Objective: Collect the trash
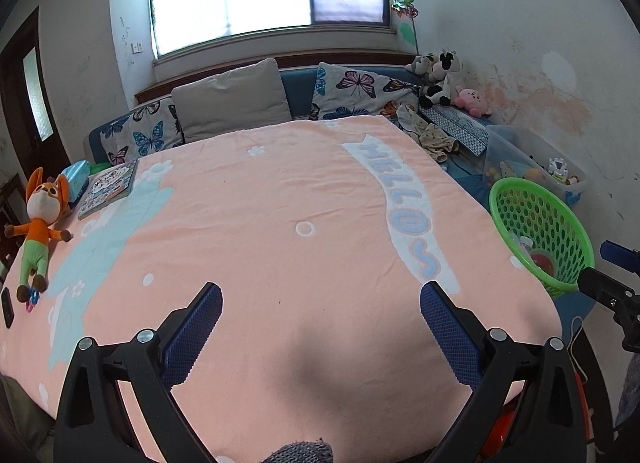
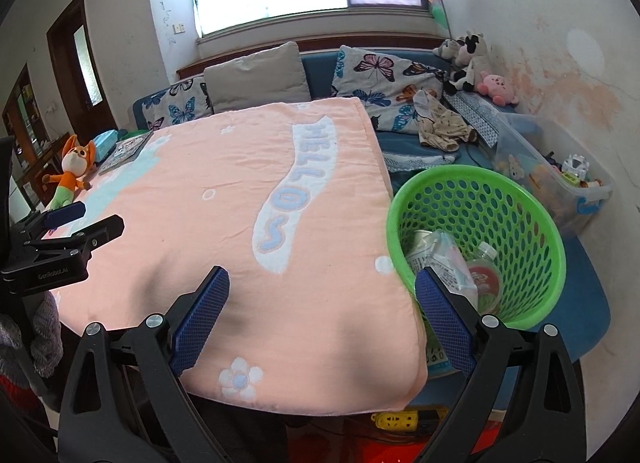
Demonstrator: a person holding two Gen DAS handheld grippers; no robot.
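A green perforated basket stands at the bed's right edge and also shows in the left wrist view. It holds a crumpled plastic wrapper and a clear bottle with a red label. My right gripper is open and empty, its right finger just left of the basket, over the pink blanket. My left gripper is open and empty above the blanket's near end. The left gripper also shows at the left of the right wrist view.
An orange fox plush, a book and a blue tissue pack lie at the bed's left side. Pillows and plush toys line the far end. A clear toy bin stands right of the basket. A yellow power strip lies on the floor.
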